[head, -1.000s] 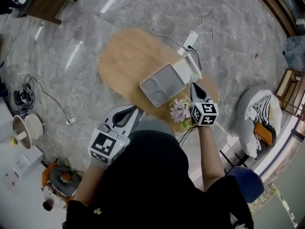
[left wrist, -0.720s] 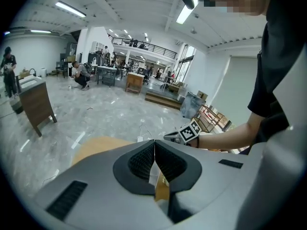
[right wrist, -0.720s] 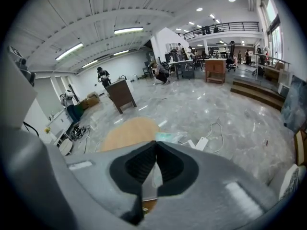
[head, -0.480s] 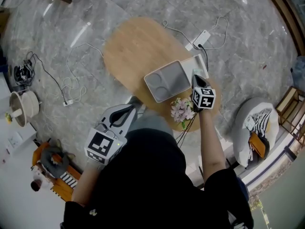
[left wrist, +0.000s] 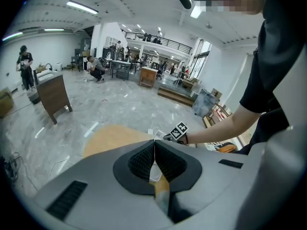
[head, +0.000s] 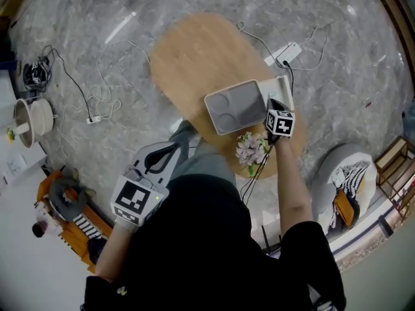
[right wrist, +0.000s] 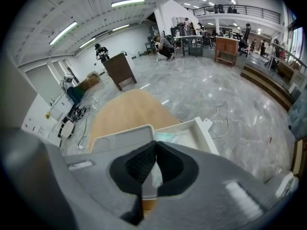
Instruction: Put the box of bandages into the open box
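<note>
– Marble floor (head: 97, 18), grey and glossy, in a big open hall; an oval wooden table (head: 194, 57) stands on it. What is on the table?

– An open box (right wrist: 205, 135), white, with its lid (right wrist: 122, 139) folded out flat beside it. The lid has moulded hollows. A bunch of pale pink flowers (head: 249, 149) sits at the table's near edge.

– And the box of bandages?

– A pale, greenish-white thing (right wrist: 169, 137) lies inside the open box, against the wall next to the lid. That looks like the box of bandages. Its print is too blurred to read.

– Where is the right tool?

– The right tool (right wrist: 154, 144) hangs just over the open box. Its two dark pads meet at the tips, and nothing is pinched between them.

– The left one?

– The left tool (left wrist: 154, 142) is held low by the person's body, off the table's near left edge, well apart from the box. Its pads are also pressed together with nothing in them.

– Any writing anywhere?

– Only the black-and-white square patterns on each marker cube (head: 281, 123); those are no letters. A white power strip (head: 286, 51) lies on the floor beyond the table, with a cable looping from it.
</note>
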Demonstrator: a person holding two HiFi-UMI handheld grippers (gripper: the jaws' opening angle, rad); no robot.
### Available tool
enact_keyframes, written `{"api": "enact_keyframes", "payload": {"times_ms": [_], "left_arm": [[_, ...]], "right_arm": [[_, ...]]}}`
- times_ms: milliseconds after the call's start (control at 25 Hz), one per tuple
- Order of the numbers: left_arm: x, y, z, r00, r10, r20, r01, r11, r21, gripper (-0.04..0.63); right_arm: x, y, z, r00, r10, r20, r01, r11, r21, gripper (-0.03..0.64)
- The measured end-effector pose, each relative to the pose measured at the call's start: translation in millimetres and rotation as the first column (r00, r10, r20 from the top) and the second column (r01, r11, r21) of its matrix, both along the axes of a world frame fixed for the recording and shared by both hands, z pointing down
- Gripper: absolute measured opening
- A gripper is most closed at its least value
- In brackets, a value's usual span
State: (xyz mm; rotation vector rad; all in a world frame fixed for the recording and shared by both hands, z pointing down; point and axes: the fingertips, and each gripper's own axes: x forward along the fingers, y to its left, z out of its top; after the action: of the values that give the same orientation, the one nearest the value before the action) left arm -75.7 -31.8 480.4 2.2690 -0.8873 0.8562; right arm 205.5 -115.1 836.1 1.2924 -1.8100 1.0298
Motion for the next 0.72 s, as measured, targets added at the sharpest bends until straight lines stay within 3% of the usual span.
{"api": "enact_keyframes", "payload": {"times_ms": [200,440,600,720], "left_arm": [[-4,7,6,1.000,-0.004,0.014,0.005,1.000,-0.007,0.011],[-11,16,11,0.999,-0.005,0.039,0.006,1.000,-0.009,0.011],[-14,20,9,0.997,-0.063,0.046,0.065,0.997,-0.048,0.011],[-17,24,13,0.998,-0.043,0.049,0.045,0.998,-0.036,0.011]], "right_arm": [[-1,-2,31,0.997,-0.066,-0.040,0.064,0.996,-0.056,0.000],[5,-2,56,0.996,-0.034,-0.077,0.025,0.994,-0.110,0.002],[6,-2,66,0.995,-0.036,-0.096,0.024,0.992,-0.127,0.002],[7,-2,71,0.994,-0.033,-0.100,0.020,0.991,-0.132,0.002]]}}
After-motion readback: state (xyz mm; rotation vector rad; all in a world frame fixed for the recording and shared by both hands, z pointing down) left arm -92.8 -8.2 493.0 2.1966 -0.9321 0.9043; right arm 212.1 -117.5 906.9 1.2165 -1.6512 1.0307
